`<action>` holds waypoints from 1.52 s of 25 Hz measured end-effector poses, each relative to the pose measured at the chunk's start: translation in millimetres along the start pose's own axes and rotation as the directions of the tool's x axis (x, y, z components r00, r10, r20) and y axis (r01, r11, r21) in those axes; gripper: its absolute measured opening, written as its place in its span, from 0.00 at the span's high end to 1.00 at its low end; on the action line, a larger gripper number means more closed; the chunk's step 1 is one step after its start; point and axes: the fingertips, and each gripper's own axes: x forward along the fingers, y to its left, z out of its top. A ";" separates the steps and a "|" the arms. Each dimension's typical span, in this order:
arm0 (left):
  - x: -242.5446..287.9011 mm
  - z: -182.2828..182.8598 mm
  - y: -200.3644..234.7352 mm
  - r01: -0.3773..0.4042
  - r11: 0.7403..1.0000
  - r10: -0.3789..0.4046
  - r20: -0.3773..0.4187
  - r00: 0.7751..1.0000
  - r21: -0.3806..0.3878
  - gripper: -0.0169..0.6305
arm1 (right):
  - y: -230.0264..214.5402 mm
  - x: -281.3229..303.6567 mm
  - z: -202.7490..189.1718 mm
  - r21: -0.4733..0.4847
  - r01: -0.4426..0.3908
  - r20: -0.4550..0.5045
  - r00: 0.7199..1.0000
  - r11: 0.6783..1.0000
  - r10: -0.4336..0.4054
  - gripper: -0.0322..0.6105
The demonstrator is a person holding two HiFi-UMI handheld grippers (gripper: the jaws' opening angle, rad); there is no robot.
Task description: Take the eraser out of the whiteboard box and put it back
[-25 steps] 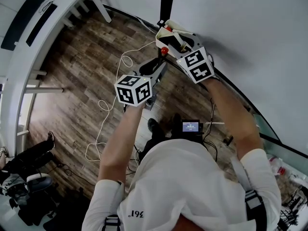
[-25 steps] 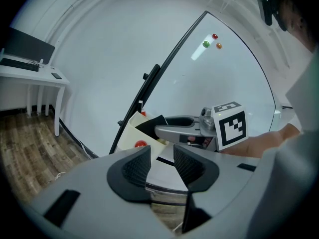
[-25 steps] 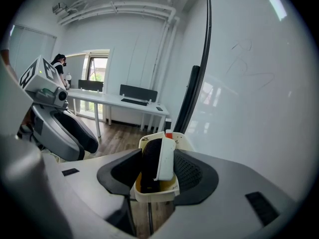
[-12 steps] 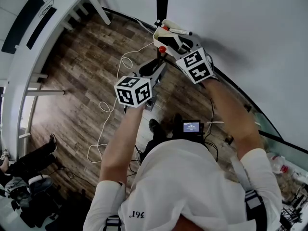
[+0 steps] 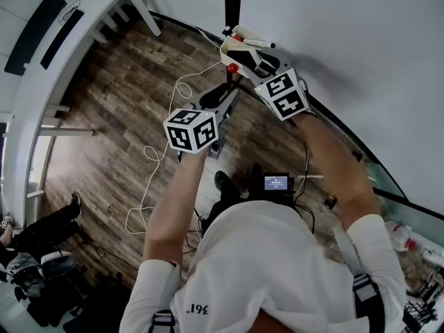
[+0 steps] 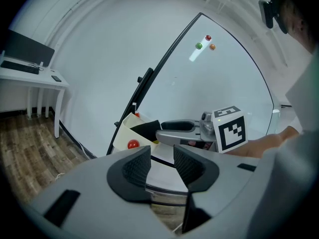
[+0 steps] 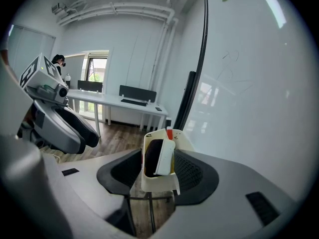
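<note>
Two open jaws of the right gripper (image 7: 158, 159) flank the eraser (image 7: 151, 157) inside the whiteboard box (image 7: 157, 184).

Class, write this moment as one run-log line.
right gripper: open, at whiteboard box | eraser: inside box | left gripper: open, empty

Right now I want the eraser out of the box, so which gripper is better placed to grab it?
Right. The right gripper has its jaws open and lined up on the eraser in the box. The left gripper, open too, sits further back, off to the side, with nothing between its jaws.
</note>
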 end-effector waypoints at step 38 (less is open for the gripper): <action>-87.9 49.0 -94.4 0.066 0.991 -0.085 0.158 0.984 0.118 0.74 | 28.7 -160.1 54.7 0.026 0.039 0.226 0.973 0.999 -0.044 0.70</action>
